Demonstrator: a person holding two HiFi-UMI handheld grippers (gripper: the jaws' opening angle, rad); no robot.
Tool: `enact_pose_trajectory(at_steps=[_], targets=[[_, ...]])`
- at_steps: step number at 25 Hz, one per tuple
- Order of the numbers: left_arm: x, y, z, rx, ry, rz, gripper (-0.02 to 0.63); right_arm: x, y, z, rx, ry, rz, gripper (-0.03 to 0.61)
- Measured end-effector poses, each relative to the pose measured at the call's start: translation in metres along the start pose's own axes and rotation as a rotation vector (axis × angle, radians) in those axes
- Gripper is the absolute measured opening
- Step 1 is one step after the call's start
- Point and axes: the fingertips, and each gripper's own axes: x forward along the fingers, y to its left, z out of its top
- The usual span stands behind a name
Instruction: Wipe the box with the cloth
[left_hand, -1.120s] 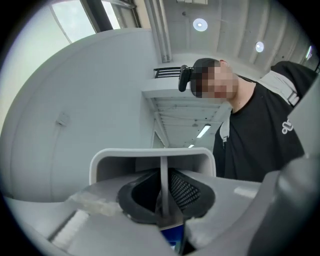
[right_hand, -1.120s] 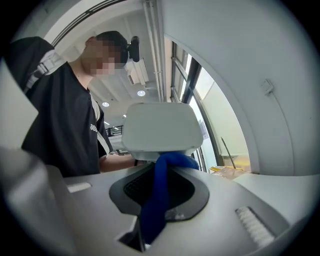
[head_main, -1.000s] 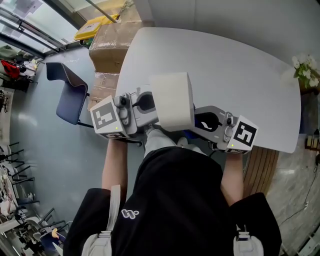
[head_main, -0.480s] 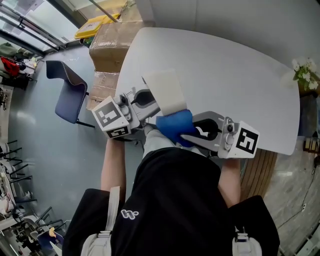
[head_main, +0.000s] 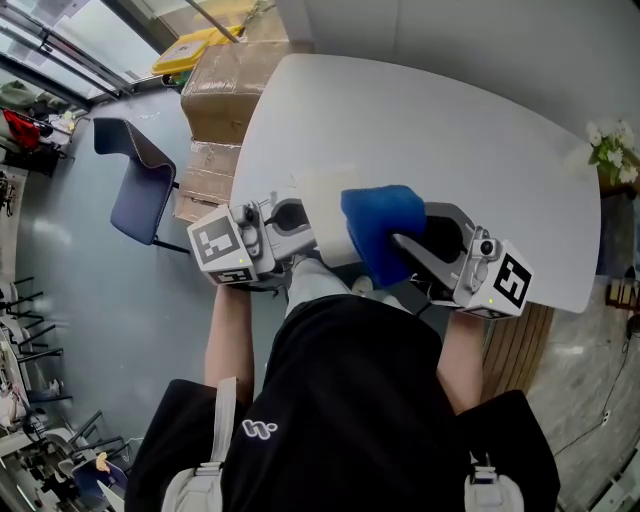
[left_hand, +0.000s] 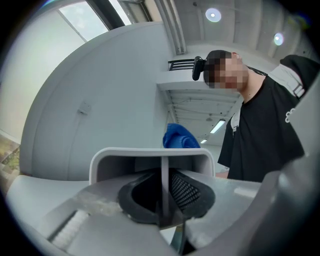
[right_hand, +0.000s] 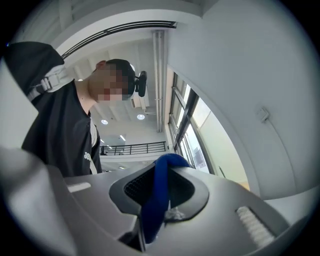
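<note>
Box (head_main: 322, 205) is held off the table (head_main: 450, 130), over its near edge, with 1 wall clamped by the left gripper (left_hand: 162, 200). Cloth (head_main: 380, 228) is pinched in the right gripper (right_hand: 156, 210) and appears laid against the box's right side. Wiping is judged under way, with the other faces left.

No words or numbers could be read; the only marks were a white squiggle logo (head_main: 260, 428) on the black shirt (head_main: 350, 390) and black-and-white square patterns on the left marker cube (head_main: 222, 247) and right marker cube (head_main: 511, 283).
</note>
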Motion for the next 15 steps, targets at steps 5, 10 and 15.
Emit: enact_pose_trajectory(at_steps=[5,10,15], targets=[[0.004,-0.013,0.004,-0.001,-0.027,-0.059,0.054,-0.003,-0.017,-0.005,-0.017,0.005,-0.092,0.058],[0.011,-0.033,0.017,-0.025,-0.098,-0.144,0.054,-0.009,-0.043,-0.005,-0.039,-0.005,-0.248,0.057],[0.014,-0.042,0.030,-0.058,-0.154,-0.147,0.054,-0.015,-0.061,-0.014,-0.070,0.041,-0.367,0.057]])
